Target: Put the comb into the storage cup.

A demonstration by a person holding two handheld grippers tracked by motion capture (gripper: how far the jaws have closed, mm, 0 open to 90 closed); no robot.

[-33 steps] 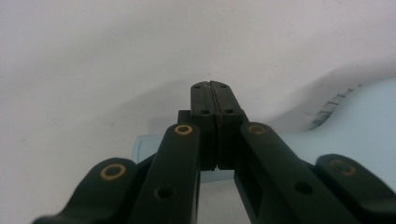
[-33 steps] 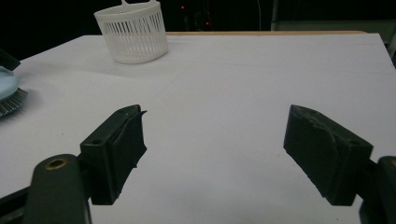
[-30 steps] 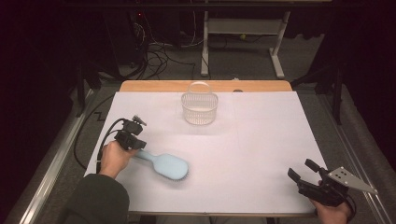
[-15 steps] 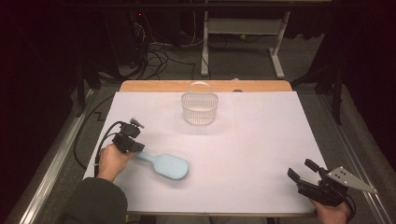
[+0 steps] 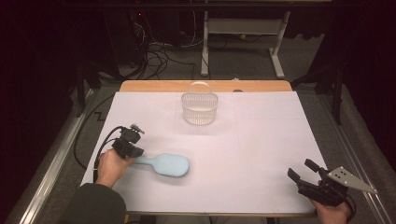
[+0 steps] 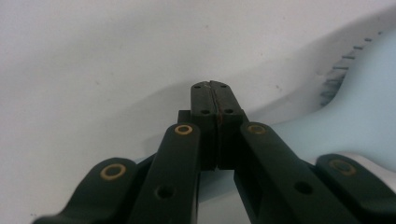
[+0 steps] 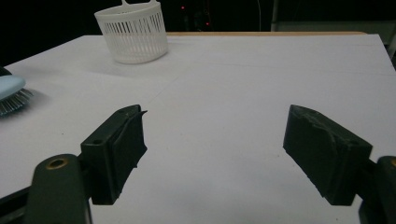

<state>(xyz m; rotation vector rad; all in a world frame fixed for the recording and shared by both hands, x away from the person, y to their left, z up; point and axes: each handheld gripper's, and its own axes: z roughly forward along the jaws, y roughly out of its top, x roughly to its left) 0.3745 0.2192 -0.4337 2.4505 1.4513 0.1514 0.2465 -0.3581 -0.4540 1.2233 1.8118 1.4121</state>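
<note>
In the high view, the light-blue hairbrush (image 5: 164,164) is seen lying on the white table (image 5: 261,140), its handle at the left gripper (image 5: 132,153); the white basket (image 5: 199,108) stands well apart. In the left gripper view, the 2 jaws are pressed together beside the handle, nothing pinched. In the right gripper view, the right gripper (image 7: 212,154) is spread, empty. If lifted so, the brush would likely be left behind, since the jaws have closed off the handle.

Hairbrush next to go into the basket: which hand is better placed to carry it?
Left, most likely. The left gripper sits shut at the hairbrush handle, while the right gripper waits open at the table's near right corner, away from brush and basket.
</note>
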